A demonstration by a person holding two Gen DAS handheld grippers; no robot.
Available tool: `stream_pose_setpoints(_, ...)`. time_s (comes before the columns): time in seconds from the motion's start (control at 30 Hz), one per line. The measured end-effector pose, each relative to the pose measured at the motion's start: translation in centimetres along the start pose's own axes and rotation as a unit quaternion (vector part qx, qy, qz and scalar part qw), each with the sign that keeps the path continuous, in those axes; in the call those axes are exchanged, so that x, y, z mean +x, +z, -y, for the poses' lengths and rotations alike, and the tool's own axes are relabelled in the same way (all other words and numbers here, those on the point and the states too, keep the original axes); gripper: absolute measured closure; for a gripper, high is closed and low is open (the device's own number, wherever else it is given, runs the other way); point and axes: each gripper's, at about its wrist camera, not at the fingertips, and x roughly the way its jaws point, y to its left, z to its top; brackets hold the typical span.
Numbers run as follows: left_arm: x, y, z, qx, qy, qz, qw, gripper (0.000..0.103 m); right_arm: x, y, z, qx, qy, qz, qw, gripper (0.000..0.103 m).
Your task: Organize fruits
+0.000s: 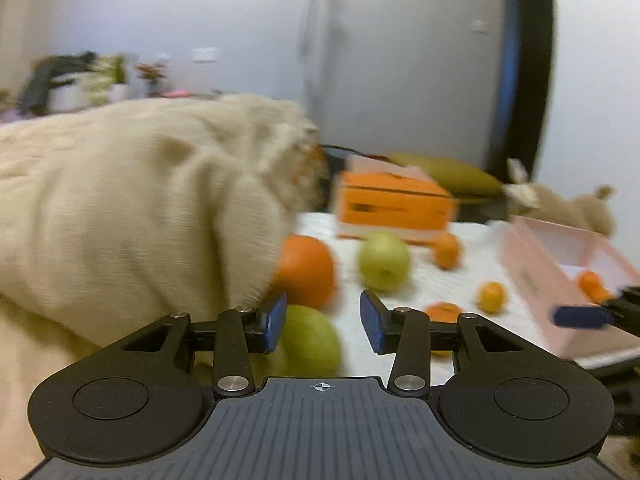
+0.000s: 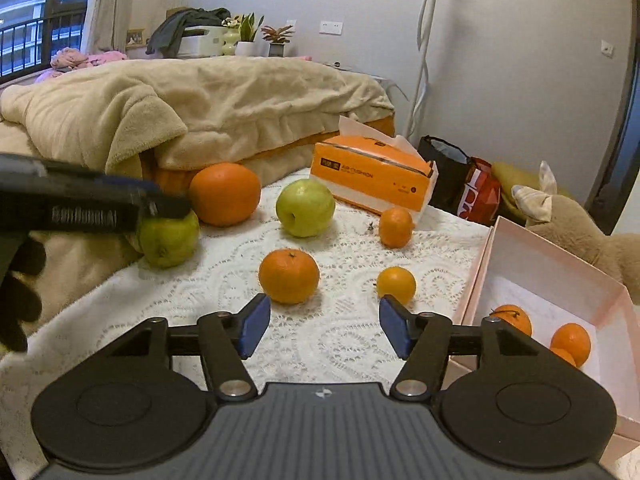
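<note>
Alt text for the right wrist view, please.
The right gripper hangs open and empty over a lace cloth scattered with oranges and green apples, nearest a mandarin. A pink box at right holds more oranges; the left gripper reaches a green apple.

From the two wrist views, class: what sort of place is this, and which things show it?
Probably a bedroom or living room at home. A beige fleece blanket lies heaped on soft furniture, potted plants stand on a far shelf, and a plush toy sits beside the lace-covered table.
</note>
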Motion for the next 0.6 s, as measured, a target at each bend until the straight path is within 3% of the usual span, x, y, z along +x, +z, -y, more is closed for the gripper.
stream_pose_setpoints(0.03,-0.1,0.2,-0.3,-0.007,-0.003,-0.001,1.0000,0.058,0.1,-0.2,-0.2,-0.003,-0.004,-0.002,1.000,0.042)
stream_pose_setpoints(0.1,-0.5,0.8,-1.3,-0.043,-0.044,-0.006,0.9981,0.058,0.4,-0.2,-0.7,-0.007,-0.002,-0.001,1.000,0.042)
stream_pose_setpoints(0.17,-1.5,1.6,-2.9,-0.089,-0.073,0.011,0.9933,0.057,0.8,0.4,-1.4,0.005,0.030,0.002,1.000,0.039)
stream_pose_setpoints(0.27,-2.6,2.4,-4.6,-0.121,-0.063,0.036,0.9900,0.058,2.0,1.6,-3.2,0.018,0.091,0.013,0.996,0.036)
stream_pose_setpoints(0.4,-2.1,2.5,-6.3,-0.152,-0.068,0.032,0.9855,0.067,5.1,4.4,-5.7,0.047,0.141,0.016,0.989,0.036)
stream_pose_setpoints(0.6,-1.8,2.2,-5.9,-0.139,-0.069,0.024,0.9876,0.067,10.5,5.9,-7.0,0.090,0.183,-0.043,0.978,0.036)
